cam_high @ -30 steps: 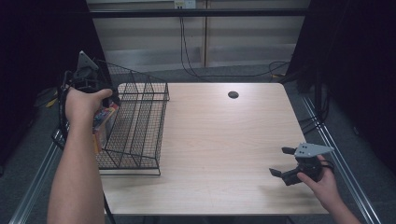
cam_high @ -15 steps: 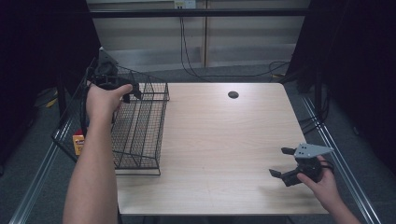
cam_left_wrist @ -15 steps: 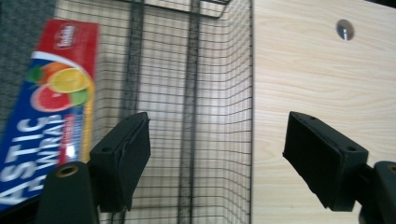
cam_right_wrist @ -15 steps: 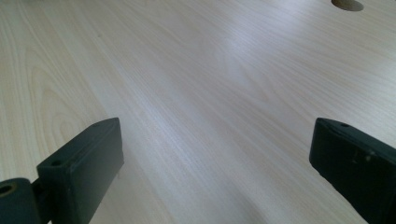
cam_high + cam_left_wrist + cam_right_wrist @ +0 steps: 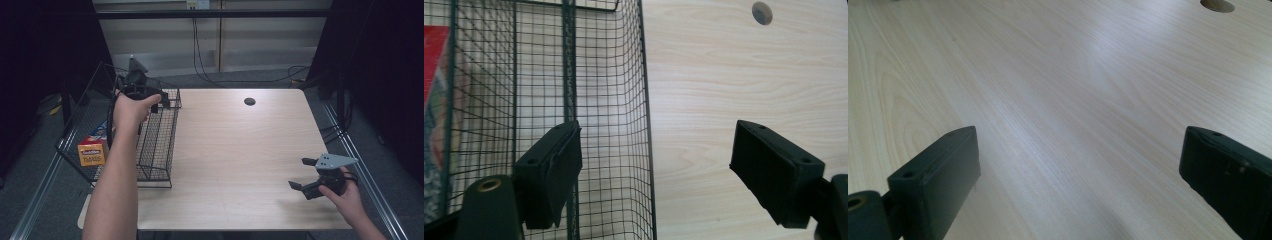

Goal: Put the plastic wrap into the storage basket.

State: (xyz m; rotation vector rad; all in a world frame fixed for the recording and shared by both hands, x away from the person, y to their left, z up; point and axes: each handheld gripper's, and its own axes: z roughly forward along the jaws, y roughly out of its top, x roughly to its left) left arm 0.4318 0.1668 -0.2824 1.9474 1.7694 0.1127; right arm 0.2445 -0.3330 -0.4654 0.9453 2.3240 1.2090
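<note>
Wire basket (image 5: pixel 157 135) overhangs the table's (image 5: pixel 240 150) left edge, tilted, its long axis running from the table's near edge toward the far one. Orange box (image 5: pixel 92 152) lies low inside its outer side. Left gripper (image 5: pixel 159 101), jaws apart, straddles the basket's far inner wall. Right gripper (image 5: pixel 306 175), jaws apart, is empty near the table's front right corner. Risk, as I judge it: the basket tips off that edge, box weighting the overhang.

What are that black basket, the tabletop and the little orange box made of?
The basket looks like thin metal wire with a black coating: an open grid you can see the table through. The tabletop seems to be pale wood or a wood-look laminate, with visible grain and a soft sheen. The orange box in the basket appears to be printed cardboard, though it is too small to be sure.
</note>
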